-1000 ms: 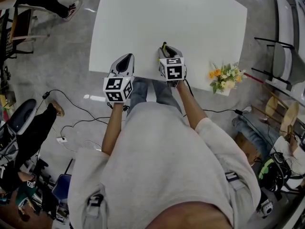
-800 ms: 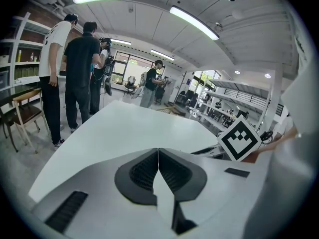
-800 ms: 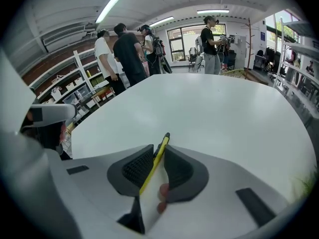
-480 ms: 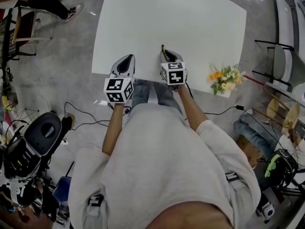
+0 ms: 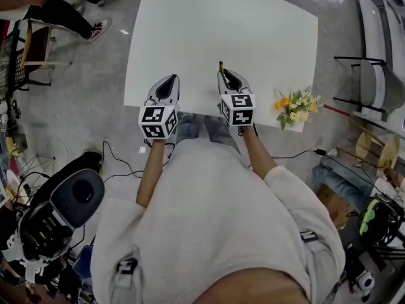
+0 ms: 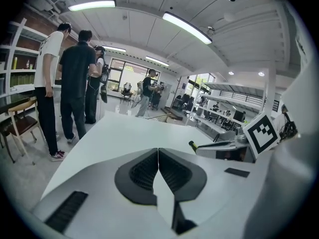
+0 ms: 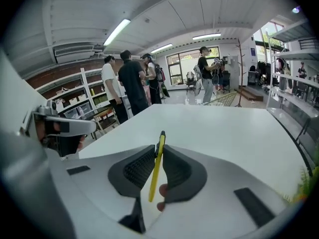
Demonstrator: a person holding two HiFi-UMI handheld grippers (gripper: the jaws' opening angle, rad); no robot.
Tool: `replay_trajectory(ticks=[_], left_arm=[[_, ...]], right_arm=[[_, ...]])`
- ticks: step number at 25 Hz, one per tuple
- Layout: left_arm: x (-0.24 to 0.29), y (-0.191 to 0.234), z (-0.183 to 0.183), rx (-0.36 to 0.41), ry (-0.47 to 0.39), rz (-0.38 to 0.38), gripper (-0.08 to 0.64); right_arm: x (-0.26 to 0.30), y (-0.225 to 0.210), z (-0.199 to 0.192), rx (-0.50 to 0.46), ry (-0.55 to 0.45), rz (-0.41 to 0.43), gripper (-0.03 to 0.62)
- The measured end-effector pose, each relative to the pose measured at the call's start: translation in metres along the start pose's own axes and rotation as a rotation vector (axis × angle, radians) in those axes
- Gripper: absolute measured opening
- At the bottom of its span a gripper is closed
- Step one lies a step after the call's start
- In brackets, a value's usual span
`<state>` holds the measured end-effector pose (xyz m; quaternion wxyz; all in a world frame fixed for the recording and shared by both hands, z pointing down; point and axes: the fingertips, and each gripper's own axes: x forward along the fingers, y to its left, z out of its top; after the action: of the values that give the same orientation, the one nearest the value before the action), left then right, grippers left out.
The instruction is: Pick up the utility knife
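Note:
The yellow utility knife (image 7: 157, 164) stands on edge between the pads of my right gripper (image 7: 158, 153), which is shut on it; its dark tip sticks out past the fingertips. In the head view the right gripper (image 5: 226, 75) hangs above the near edge of the white table (image 5: 234, 24), the utility knife (image 5: 221, 64) poking out ahead. My left gripper (image 5: 167, 83) hovers to its left over the same edge, jaws together and empty; in the left gripper view the left gripper (image 6: 158, 153) is shut with nothing in it, and the right gripper (image 6: 227, 148) shows at the right.
A small pot of orange and white flowers (image 5: 294, 106) stands at the table's near right corner. Chairs (image 5: 367, 75) sit right of the table, cables and gear (image 5: 63, 208) on the floor at left. Several people (image 7: 129, 83) stand beyond the table's far side.
Both grippers have risen above the table edge, the right one more, carrying the yellow knife up off the surface. The left gripper stays shut and empty.

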<state>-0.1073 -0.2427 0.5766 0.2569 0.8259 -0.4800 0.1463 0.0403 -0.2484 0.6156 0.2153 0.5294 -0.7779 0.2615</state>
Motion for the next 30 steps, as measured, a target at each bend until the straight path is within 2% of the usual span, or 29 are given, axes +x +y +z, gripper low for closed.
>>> replay_trajectory(ticks=[6, 12, 18, 30], left_arm=[[0.001, -0.005, 0.024, 0.027, -0.036, -0.006, 0.02], [-0.012, -0.028, 0.039, 0.06, -0.093, -0.011, 0.02], [-0.001, -0.017, 0.074, 0.081, -0.127, -0.024, 0.02], [-0.007, -0.014, 0.108, 0.112, -0.211, -0.019, 0.02]], right_arm=[[-0.027, -0.004, 0.037, -0.017, -0.118, -0.003, 0.067], [-0.063, -0.009, 0.048, -0.029, -0.206, 0.001, 0.067], [-0.062, -0.012, 0.083, -0.032, -0.265, -0.018, 0.067], [-0.077, -0.019, 0.11, -0.044, -0.353, -0.048, 0.067]])
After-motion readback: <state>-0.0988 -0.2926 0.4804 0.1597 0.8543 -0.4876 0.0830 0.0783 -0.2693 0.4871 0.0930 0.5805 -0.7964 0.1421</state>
